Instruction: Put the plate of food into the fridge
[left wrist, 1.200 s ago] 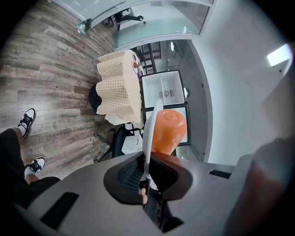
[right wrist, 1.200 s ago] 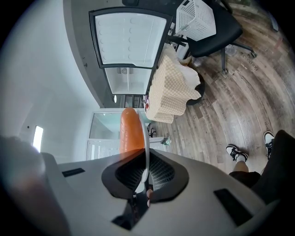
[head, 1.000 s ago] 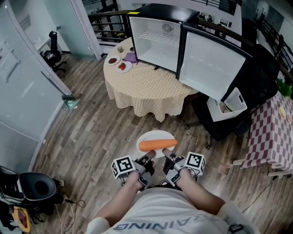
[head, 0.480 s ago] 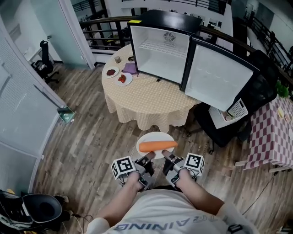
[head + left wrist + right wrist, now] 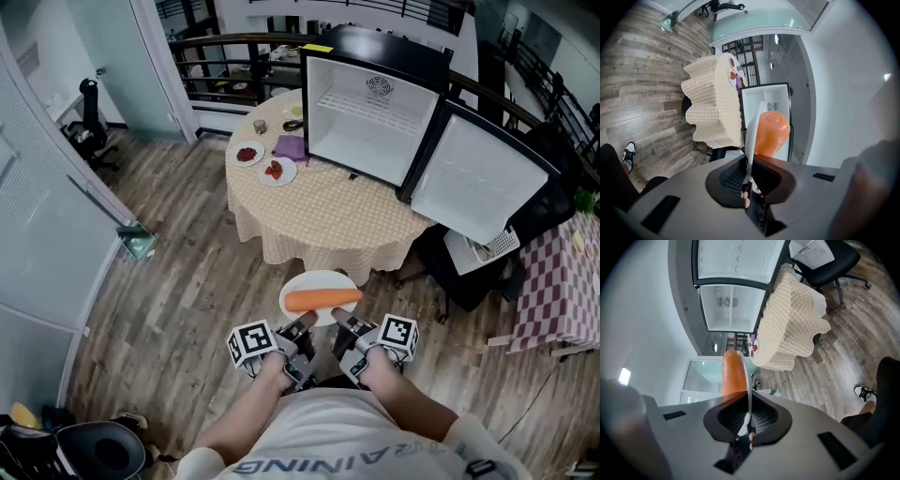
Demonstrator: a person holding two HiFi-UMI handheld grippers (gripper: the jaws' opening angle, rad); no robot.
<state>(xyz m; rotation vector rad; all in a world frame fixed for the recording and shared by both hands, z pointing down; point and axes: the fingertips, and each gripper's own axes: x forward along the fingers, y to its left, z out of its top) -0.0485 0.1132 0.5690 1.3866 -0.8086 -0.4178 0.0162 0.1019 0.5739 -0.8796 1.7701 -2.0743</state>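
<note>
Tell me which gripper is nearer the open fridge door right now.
Right. The right gripper grips the plate on the side toward the door; the left gripper grips the opposite side, farther from it.

Your plate (image 5: 319,279) is white, the long food (image 5: 322,299) on it plain orange. The tablecloth (image 5: 323,211) is beige with a fine check. The fridge (image 5: 366,127) is black outside, white inside. The floor (image 5: 178,281) shows grey-brown wood planks.
</note>
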